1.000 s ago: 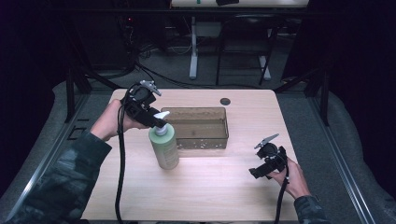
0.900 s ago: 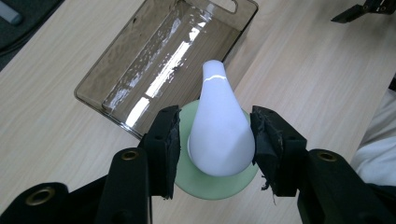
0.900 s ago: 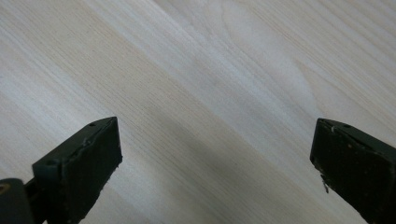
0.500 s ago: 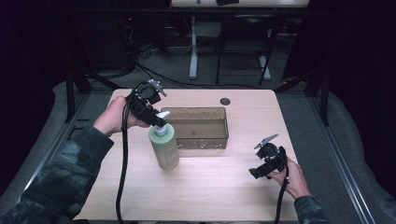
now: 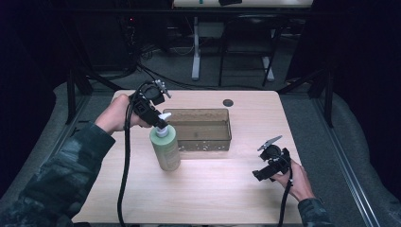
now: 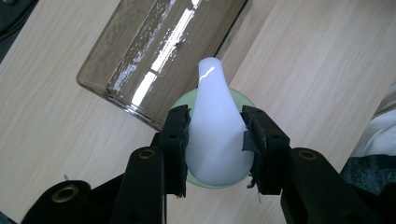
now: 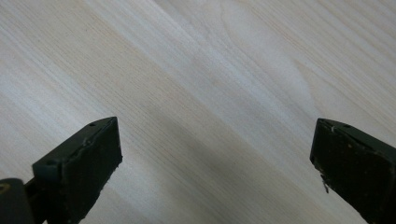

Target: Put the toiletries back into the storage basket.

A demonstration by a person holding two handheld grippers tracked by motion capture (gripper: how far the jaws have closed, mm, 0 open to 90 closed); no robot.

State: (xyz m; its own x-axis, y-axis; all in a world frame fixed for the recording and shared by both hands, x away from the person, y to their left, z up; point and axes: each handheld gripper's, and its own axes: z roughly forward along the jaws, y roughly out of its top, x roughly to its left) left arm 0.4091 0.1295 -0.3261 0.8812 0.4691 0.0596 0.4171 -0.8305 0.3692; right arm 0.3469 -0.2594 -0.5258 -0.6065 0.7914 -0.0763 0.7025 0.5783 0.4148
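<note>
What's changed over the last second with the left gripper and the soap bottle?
The left gripper has just closed its jaws onto the white pump head of the green bottle. The bottle, clear bin and open right gripper stayed put.

Probably a lab: dark room, floor cables [image 5: 156, 75]

The high view is dim at its edges, with light pooled on the pale table [image 5: 213, 184] and the room behind nearly black. Both gripper views are brightly lit (far brighter than the high view). Glare streaks the clear bin [image 6: 154, 51]; the right gripper view's jaws look soft and slightly blurred.
</note>
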